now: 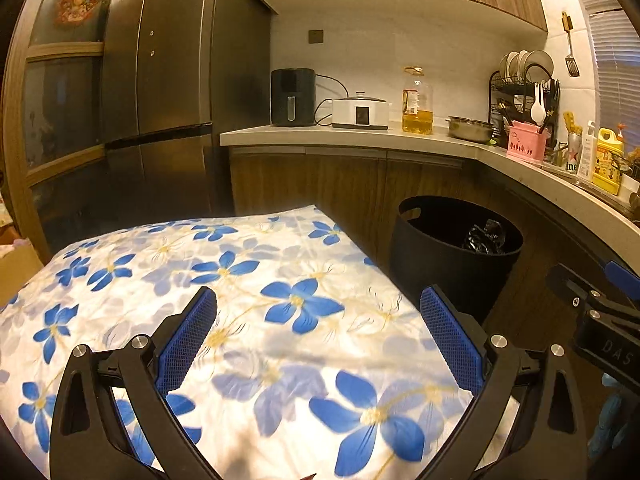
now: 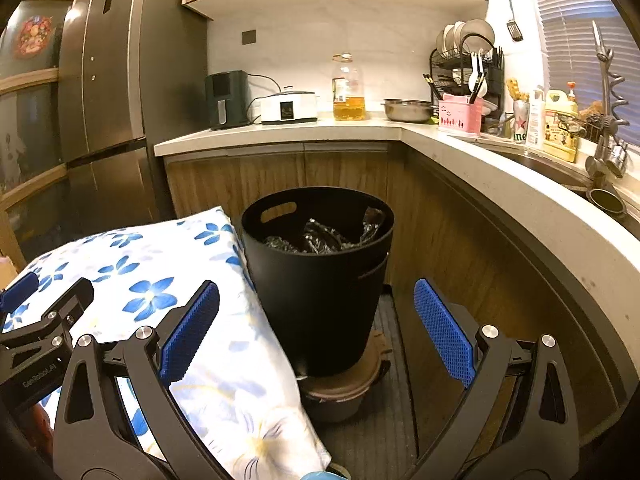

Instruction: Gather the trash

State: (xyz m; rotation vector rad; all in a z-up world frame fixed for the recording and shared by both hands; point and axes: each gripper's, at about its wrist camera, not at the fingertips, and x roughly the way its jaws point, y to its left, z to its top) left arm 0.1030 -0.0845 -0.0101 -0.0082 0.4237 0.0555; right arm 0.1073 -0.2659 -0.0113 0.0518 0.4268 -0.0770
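My left gripper (image 1: 318, 322) and right gripper (image 2: 316, 314) both stand wide, nothing between their ribbed blue pads. The round black bin (image 2: 320, 276) tapers downward, matte, with a slot handle; crumpled shiny black plastic (image 2: 320, 236) lies inside, its shape hard to make out. The bin's foot sits on a brown lidded pot (image 2: 340, 388), partly hidden. Just beside it, a smooth blue-flowered cloth (image 1: 240, 320) covers the table. Behind runs a pale kitchen counter (image 2: 280, 130).

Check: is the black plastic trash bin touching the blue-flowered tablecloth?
Touching. The right wrist view shows the black plastic trash bin wall pressed against the blue-flowered tablecloth edge, no gap.
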